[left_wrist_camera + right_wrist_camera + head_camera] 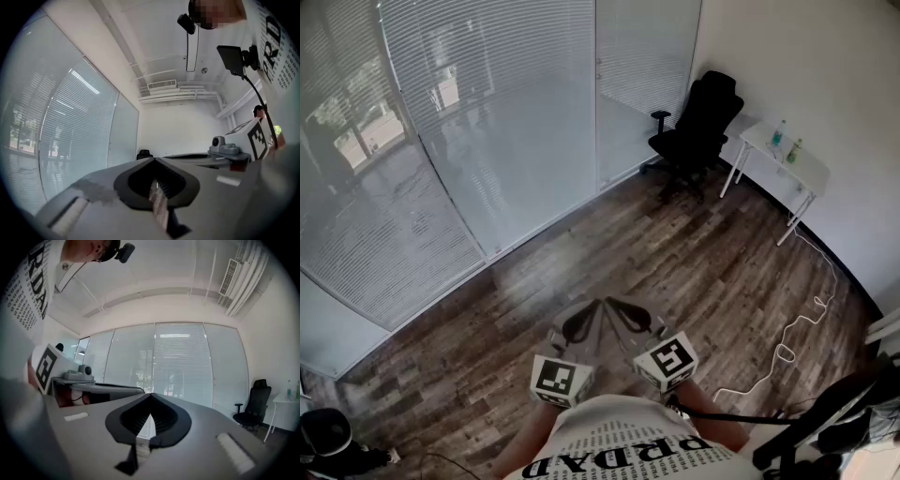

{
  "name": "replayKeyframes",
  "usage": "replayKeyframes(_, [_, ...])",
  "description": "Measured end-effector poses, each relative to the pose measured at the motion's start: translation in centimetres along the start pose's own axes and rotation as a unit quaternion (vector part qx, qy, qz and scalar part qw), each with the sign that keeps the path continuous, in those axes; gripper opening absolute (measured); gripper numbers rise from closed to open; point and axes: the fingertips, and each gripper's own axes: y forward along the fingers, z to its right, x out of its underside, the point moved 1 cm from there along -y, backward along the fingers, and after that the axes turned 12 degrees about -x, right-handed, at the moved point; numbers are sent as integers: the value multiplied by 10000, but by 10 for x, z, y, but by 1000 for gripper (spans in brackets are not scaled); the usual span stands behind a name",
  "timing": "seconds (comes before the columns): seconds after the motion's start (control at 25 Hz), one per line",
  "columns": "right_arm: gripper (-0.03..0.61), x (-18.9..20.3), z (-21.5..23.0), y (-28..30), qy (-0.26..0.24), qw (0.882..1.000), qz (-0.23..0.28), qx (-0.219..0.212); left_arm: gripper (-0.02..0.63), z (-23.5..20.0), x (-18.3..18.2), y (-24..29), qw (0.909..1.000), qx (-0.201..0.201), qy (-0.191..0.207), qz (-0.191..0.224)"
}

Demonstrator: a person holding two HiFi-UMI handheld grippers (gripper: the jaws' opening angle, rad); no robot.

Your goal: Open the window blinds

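Both grippers were held side by side close to the person's front, above the near edge of the wood floor (694, 253). The left gripper (581, 325) had its fingers (129, 180) pressed together with nothing between them. The right gripper (628, 317) had its fingers (117, 420) closed the same way, also empty.

The blinds (497, 112) hung along the glass wall at the far and left edges of the floor, well apart from both grippers, with bare boards between. From the fingers they lay ahead and to the left. That probably made the left gripper slightly the nearer one, though neither was within reach.

The blinds were white and lowered the full height of the glass in several tall panels. Their thin slats ran level, so each slat's long axis went side to side. The slats were tilted enough that trees and a building showed faintly through. No cord or wand could be made out.

A black chair (698, 127) and a small white table (806, 173) stood at the far right corner.
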Motion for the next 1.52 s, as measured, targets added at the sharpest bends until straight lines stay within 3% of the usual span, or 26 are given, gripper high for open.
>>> replayKeyframes(0.28, [8, -6, -2, 0, -227, 9994, 246, 126, 6, 0, 1, -2, 10000, 14, 19, 22])
replayKeyframes(0.96, [8, -4, -9, 3, -279, 9993, 181, 171, 6, -5, -1, -9, 10000, -31, 41, 57])
replayKeyframes(1.24, [8, -8, -20, 14, -341, 9989, 273, 162, 6, -16, 1, -18, 10000, -22, -22, 81])
replayKeyframes(1.52, [8, -6, -1, 16, -191, 9995, 197, 180, 6, -15, -7, -1, 9993, -125, -304, 181])
